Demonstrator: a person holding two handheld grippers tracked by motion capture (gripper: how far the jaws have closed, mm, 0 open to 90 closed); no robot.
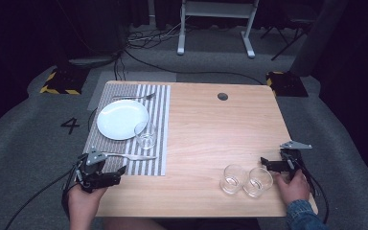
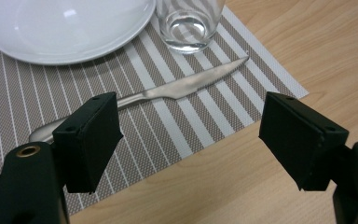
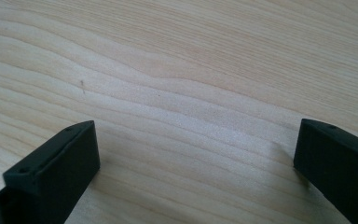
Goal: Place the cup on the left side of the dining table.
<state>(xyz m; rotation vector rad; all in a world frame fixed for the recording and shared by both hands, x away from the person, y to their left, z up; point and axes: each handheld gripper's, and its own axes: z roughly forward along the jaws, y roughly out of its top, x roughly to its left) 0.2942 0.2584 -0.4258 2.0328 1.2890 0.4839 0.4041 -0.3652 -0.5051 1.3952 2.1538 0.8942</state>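
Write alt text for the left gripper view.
Open black tongs frame a silver knife lying on a striped placemat. Beyond it sit a white plate and an empty glass, with wooden table at right.

Striped placemat [image 1: 160, 115] at table's left: white plate [image 1: 122, 119], fork [image 1: 134, 97] beyond, knife [image 1: 129, 156] in front, upright glass [image 1: 146, 135]. Two glasses [image 1: 246, 179] touching, front right.

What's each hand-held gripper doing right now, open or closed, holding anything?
Left hand-held gripper: open, holding nothing, above the placemat edge.
Right hand-held gripper: open, holding nothing, over bare table.
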